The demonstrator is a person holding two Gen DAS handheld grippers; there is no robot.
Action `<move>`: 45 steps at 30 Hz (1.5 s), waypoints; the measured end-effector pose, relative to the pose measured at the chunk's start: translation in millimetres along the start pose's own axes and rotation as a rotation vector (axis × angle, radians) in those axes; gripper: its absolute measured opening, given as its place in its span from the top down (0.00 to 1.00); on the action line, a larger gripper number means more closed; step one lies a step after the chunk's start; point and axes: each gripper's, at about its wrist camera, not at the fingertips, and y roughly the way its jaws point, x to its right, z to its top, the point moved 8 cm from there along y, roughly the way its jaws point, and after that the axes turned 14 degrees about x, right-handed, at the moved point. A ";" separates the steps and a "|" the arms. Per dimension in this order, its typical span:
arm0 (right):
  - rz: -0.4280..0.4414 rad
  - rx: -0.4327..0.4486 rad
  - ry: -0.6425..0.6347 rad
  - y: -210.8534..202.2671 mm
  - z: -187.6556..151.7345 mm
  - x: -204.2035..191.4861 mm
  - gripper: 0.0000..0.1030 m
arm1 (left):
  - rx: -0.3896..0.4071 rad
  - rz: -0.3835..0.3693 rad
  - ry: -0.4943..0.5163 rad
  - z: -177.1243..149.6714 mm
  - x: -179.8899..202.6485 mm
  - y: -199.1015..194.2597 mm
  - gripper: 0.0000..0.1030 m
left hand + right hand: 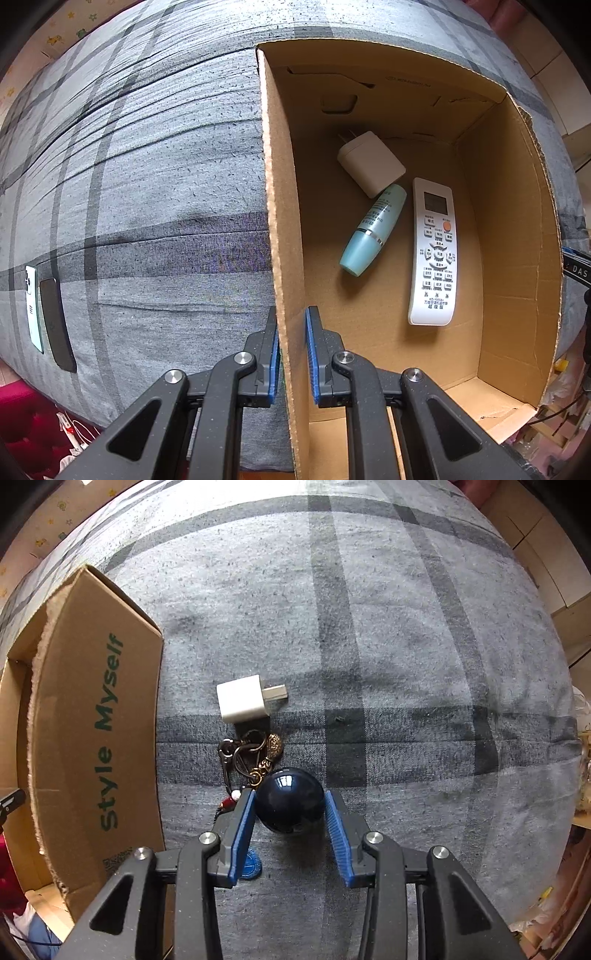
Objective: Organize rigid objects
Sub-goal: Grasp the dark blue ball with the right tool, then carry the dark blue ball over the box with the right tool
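Note:
An open cardboard box point(517, 258) stands on a grey checked bedcover point(166, 184). My left gripper point(293, 312) is shut on the box's left wall, one pad on each side. In the box lie a white charger point(371, 164), a teal bottle point(371, 230) and a white remote point(436, 254). In the right wrist view my right gripper point(290, 793) points down at a dark blue glossy ball point(288, 806). Both blue pads touch the ball's sides. The ball hangs on a bunch of brass key rings point(251, 753). A second white charger point(242, 698) lies just beyond.
The box's outer wall, printed "Style Myself" point(92, 720), stands left of the right gripper. A blue round tag point(253, 866) lies under that gripper's left finger. A pale green phone point(35, 310) and a black phone point(57, 325) lie far left on the bedcover.

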 end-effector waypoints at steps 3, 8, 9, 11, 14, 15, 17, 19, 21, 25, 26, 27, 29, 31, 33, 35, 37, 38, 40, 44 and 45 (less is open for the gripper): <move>-0.005 0.006 -0.004 -6.5 2.0 -1.9 0.60 | 0.000 0.000 0.000 -0.1 0.1 0.0 0.87; -0.002 0.022 -0.001 -14.3 8.9 -7.1 0.60 | 0.000 0.000 -0.003 -0.7 -0.5 -0.1 0.87; -0.002 0.024 -0.003 -16.0 9.6 -8.4 0.60 | 0.000 0.000 -0.003 -0.7 -0.6 -0.1 0.87; -0.005 0.028 -0.008 -20.2 11.8 -7.2 0.60 | 0.000 0.000 -0.003 -1.0 -1.0 -0.1 0.87; -0.007 0.033 -0.011 -27.1 24.0 -10.1 0.60 | 0.000 0.000 -0.003 -0.8 -0.7 -0.1 0.87; -0.008 0.034 -0.012 -30.0 25.2 -11.5 0.60 | 0.000 0.000 -0.003 -0.8 -0.6 -0.1 0.87; -0.012 0.038 -0.015 -36.4 29.4 -14.6 0.60 | -0.001 0.000 -0.003 -1.0 -1.0 -0.3 0.87; -0.012 0.045 -0.022 -42.5 30.1 -9.9 0.60 | -0.001 0.000 -0.004 -1.0 -0.9 -0.2 0.87; -0.006 0.050 -0.023 -43.2 30.5 -8.1 0.60 | -0.001 0.000 -0.002 -1.0 -1.1 -0.4 0.87; 0.003 0.071 -0.029 -55.2 35.9 -13.1 0.60 | -0.001 0.002 -0.001 -0.6 -0.8 -0.4 0.87; 0.005 0.075 -0.030 -58.9 37.4 -14.5 0.60 | -0.001 0.002 -0.003 -0.6 -0.8 -0.2 0.87; 0.006 0.080 -0.035 -61.9 39.6 -17.1 0.60 | -0.001 0.002 -0.004 -0.4 -0.8 -0.1 0.87; 0.012 0.092 -0.048 -69.2 44.4 -22.9 0.60 | 0.000 0.000 -0.007 -0.5 -1.1 -0.4 0.87; 0.020 0.100 -0.061 -75.9 48.1 -29.1 0.60 | 0.001 0.000 -0.006 -0.6 -0.8 -0.8 0.87; 0.031 0.108 -0.075 -82.8 51.4 -35.6 0.60 | 0.001 0.000 -0.007 -0.8 -1.1 -0.7 0.87; 0.045 0.117 -0.090 -89.5 54.5 -43.2 0.60 | 0.000 0.000 -0.006 -0.8 -0.7 -0.3 0.87; 0.064 0.126 -0.100 -95.5 57.2 -51.2 0.60 | -0.001 0.000 -0.007 -0.6 -0.9 -0.4 0.87; 0.074 0.130 -0.104 -98.3 58.6 -55.5 0.60 | 0.000 0.000 -0.007 -0.6 -1.0 -0.5 0.87; 0.094 0.136 -0.120 -103.3 61.6 -65.1 0.60 | 0.000 -0.001 -0.006 -0.6 -1.0 -0.6 0.87; 0.123 0.147 -0.147 -110.0 65.9 -82.7 0.60 | -0.003 -0.005 -0.007 -0.1 -1.4 -0.3 0.87; 0.131 0.148 -0.152 -111.2 66.4 -87.3 0.60 | -0.003 -0.006 -0.008 0.2 -1.7 -0.1 0.87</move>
